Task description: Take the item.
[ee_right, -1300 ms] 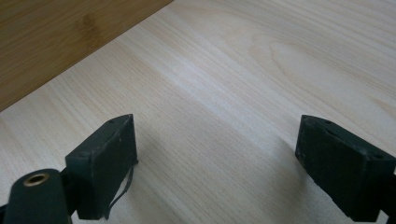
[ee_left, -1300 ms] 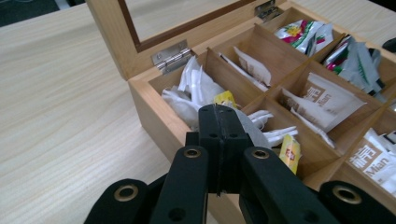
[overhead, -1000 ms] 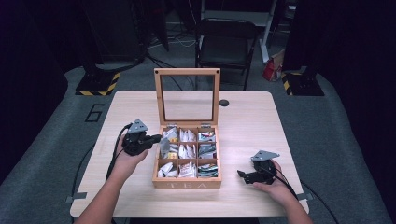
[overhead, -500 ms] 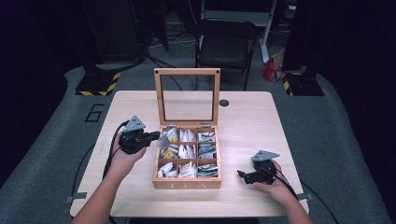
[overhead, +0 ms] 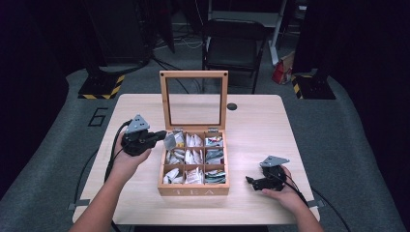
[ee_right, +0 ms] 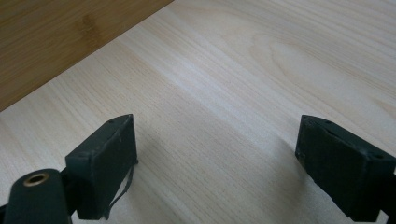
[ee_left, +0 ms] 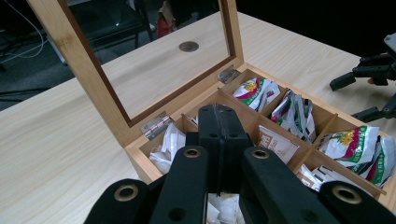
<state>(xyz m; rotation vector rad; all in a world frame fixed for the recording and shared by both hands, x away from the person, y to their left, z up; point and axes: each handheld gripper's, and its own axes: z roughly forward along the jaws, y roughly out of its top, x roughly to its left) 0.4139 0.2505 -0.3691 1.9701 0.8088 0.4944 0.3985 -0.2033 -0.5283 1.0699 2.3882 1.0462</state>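
Note:
An open wooden tea box (overhead: 193, 189) sits mid-table, its glass lid (overhead: 193, 73) standing upright. Its compartments hold several tea packets (overhead: 213, 155). My left gripper (overhead: 163, 137) hovers over the box's back left compartment, jaws shut on a silvery tea packet (overhead: 170, 141). In the left gripper view the jaws (ee_left: 219, 116) are pressed together above the box rim (ee_left: 140, 161), with a bit of white packet (ee_left: 217, 207) below them. My right gripper (overhead: 251, 183) rests on the table right of the box, open. Bare wood lies between its fingers (ee_right: 215, 154), beside the box wall (ee_right: 46, 37).
The light wooden table (overhead: 261, 130) has a small round dark grommet (overhead: 232, 106) behind the box. A black chair (overhead: 234, 41) stands beyond the far edge. Cables trail from both grippers off the table's front edge.
My left gripper has drawn slightly up and back from the box with the packet in its jaws. The right gripper has stayed put.

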